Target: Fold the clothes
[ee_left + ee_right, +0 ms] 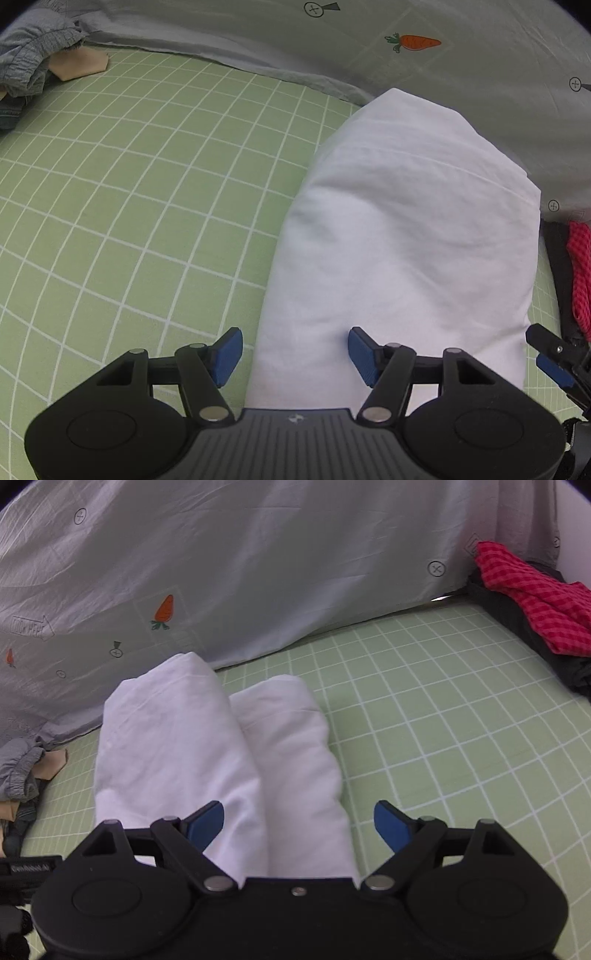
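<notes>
A white garment lies folded into a long bundle on the green checked sheet. My left gripper hovers over its near end with the blue pads apart and nothing pinched between them. In the right wrist view the same white garment shows as two thick folds side by side. My right gripper stands wide open above its near end, the pads clear of the cloth. The right gripper's blue finger peeks in at the right edge of the left wrist view.
A grey quilt with carrot prints walls off the far side. A red checked cloth on dark clothes lies at the right. Grey and tan clothes are heaped at the far left. Bare green sheet spreads right of the bundle.
</notes>
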Demonstrator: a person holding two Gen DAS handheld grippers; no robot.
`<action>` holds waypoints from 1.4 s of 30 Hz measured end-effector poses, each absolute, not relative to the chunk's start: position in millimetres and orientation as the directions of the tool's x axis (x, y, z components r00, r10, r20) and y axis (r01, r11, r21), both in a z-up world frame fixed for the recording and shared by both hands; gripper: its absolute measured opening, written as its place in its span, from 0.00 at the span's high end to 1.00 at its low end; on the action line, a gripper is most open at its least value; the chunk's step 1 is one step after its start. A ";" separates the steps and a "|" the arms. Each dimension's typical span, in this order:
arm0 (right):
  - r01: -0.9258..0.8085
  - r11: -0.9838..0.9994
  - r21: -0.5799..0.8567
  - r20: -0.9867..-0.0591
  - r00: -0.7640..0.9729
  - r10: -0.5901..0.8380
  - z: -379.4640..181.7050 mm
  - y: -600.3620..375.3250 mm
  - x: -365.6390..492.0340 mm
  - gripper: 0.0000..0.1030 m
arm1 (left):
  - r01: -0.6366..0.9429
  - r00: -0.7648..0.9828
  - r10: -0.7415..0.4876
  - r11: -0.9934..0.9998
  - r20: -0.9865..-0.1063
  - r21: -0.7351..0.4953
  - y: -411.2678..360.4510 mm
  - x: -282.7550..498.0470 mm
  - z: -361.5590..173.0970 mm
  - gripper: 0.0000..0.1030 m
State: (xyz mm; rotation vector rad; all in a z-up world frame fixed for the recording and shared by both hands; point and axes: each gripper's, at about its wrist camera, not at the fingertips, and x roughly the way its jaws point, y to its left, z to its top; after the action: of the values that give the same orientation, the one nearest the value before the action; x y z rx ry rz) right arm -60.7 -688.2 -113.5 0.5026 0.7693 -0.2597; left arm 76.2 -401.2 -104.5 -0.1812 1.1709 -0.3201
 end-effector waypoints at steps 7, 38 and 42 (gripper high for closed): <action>0.267 0.912 0.311 -0.747 0.661 0.061 -127.1 -653.2 -31.1 0.82 | 0.164 0.364 -0.328 0.944 -0.872 -0.286 -405.0 76.9 -108.2 0.34; 0.359 0.832 0.424 -0.765 0.633 0.117 -162.1 -717.4 -39.9 0.16 | 0.242 0.291 -0.416 0.903 -0.861 -0.355 -443.2 91.8 -135.3 0.27; 0.345 0.840 0.418 -0.749 0.654 0.104 -150.3 -710.7 -52.4 0.62 | 0.248 0.283 -0.482 0.872 -0.829 -0.422 -444.1 86.2 -133.9 0.81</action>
State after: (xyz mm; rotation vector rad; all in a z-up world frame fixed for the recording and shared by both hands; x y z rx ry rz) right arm -52.4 -710.8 -150.3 0.5736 0.8580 -0.1451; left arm 86.2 -444.1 -133.9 -0.2277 1.1881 -0.4945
